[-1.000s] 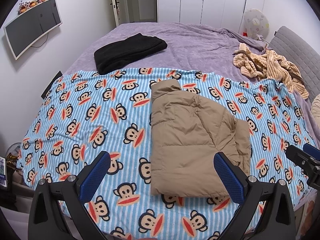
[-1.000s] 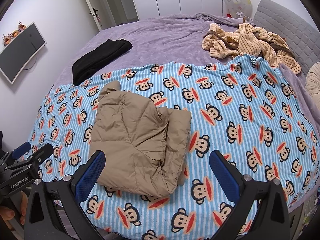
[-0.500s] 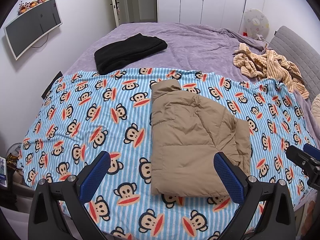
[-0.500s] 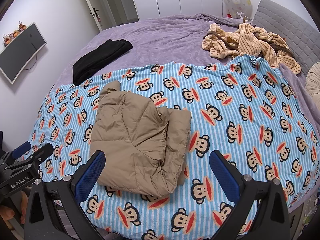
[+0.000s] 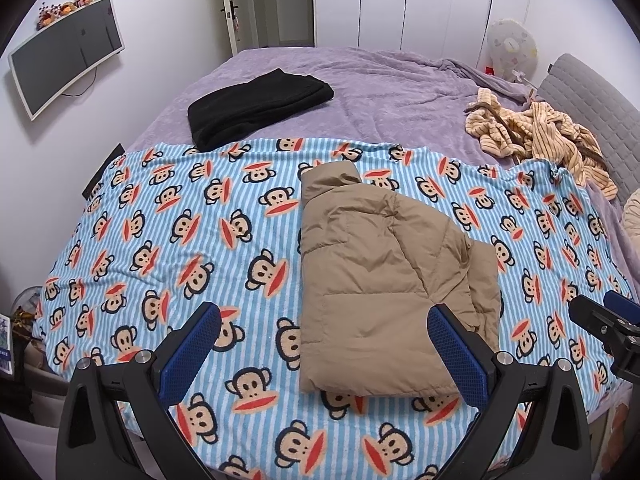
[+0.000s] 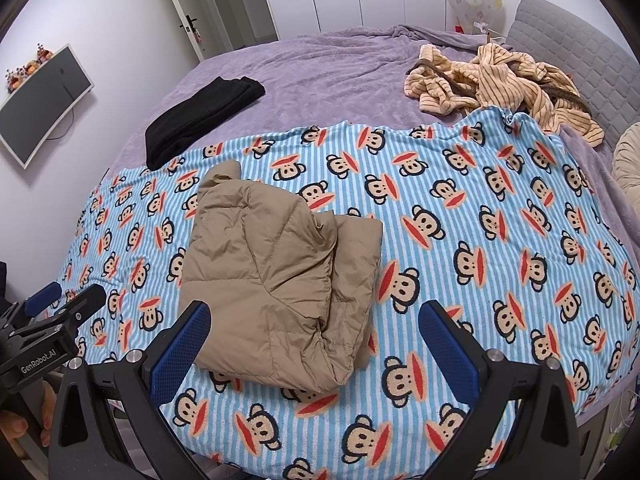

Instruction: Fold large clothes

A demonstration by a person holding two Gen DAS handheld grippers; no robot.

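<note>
A tan puffer jacket (image 5: 380,276) lies folded into a rough rectangle on the blue striped monkey-print blanket (image 5: 180,240). It also shows in the right wrist view (image 6: 276,280). My left gripper (image 5: 320,336) is open and empty, held above the near edge of the bed just in front of the jacket's near hem. My right gripper (image 6: 316,336) is open and empty, held near the jacket's near right corner. Each gripper shows at the edge of the other's view, the right gripper (image 5: 604,324) at the right and the left gripper (image 6: 48,320) at the left.
A folded black garment (image 5: 256,108) lies on the purple bedspread (image 5: 380,92) at the far left. A crumpled cream striped garment (image 5: 536,132) lies far right by the grey headboard (image 5: 592,108). A monitor (image 5: 64,68) hangs on the left wall.
</note>
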